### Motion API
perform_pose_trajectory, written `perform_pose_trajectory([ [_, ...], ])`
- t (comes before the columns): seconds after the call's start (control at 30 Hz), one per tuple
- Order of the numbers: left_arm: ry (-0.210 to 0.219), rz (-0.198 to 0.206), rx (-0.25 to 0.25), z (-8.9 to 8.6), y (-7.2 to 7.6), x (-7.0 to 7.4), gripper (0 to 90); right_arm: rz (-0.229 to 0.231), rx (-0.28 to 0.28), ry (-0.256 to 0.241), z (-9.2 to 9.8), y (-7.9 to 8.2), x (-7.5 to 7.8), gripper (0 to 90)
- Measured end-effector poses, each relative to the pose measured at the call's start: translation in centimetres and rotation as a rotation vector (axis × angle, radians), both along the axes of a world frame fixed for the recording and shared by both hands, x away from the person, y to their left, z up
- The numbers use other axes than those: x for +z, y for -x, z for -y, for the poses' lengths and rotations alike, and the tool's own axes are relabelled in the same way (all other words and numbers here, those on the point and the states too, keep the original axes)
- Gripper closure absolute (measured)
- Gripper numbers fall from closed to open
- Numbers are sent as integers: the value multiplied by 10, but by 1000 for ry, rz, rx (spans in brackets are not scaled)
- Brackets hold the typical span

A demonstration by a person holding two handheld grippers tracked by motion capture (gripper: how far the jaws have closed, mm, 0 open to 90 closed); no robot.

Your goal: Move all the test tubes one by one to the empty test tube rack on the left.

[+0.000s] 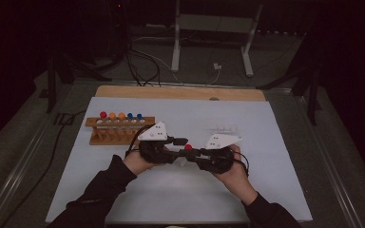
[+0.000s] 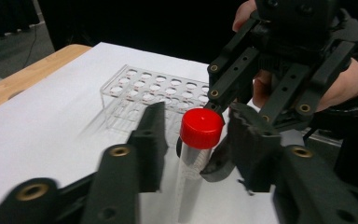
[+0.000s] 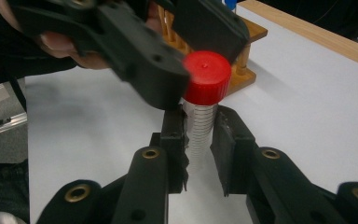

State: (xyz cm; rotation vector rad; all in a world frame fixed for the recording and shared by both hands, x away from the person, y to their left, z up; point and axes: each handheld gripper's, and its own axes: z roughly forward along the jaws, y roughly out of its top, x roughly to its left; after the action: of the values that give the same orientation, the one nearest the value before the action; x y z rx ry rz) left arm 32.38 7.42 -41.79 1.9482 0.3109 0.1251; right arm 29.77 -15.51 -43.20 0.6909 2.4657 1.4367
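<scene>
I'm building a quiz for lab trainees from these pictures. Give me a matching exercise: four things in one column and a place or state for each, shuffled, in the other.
Things:
1. clear graduated tube with a red screw cap
2. wooden tube rack
3. clear plastic tube rack
4. left gripper

Places or states:
A. empty holes, on the white sheet
B. jaws open either side of the red cap
C. held upright in the right gripper
D. carries tubes with red, orange and blue caps

Pairs: 1-C, 2-D, 3-A, 4-B

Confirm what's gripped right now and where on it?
The right gripper clamps the red-capped tube on its clear graduated body below the cap. The left gripper has its jaws open either side of the red cap.
</scene>
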Motion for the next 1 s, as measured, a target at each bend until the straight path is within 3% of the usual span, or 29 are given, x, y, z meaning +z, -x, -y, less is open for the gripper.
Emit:
perform_pose_trajectory([
  [0.07, -1, 7, -10, 1, 0, -1, 691, -1, 0, -2, 0, 0, 0, 749],
  [0.23, -2, 18, 5, -4, 0, 2, 712, -5, -1, -6, 0, 0, 0, 731],
  [0.4, 9, 29, 58, -28, -1, 12, 714, -3, -27, -40, 4, 0, 2, 493],
  [0.6, 5, 66, 173, -75, 0, 27, 715, -12, -51, -83, 9, -3, 5, 278],
  [0.67, 17, 77, 224, -94, 0, 33, 715, 1, -59, -91, 9, -2, 6, 230],
  [0.8, 42, 88, 340, -132, -2, 40, 715, 14, -93, -108, 8, -1, 7, 36],
  [0.83, 42, 92, 365, -141, -3, 41, 715, 11, -73, -110, 8, -1, 6, 0],
  [1.0, 39, 109, 492, -180, -5, 43, 715, 15, -53, -115, 10, 0, 8, 0],
])
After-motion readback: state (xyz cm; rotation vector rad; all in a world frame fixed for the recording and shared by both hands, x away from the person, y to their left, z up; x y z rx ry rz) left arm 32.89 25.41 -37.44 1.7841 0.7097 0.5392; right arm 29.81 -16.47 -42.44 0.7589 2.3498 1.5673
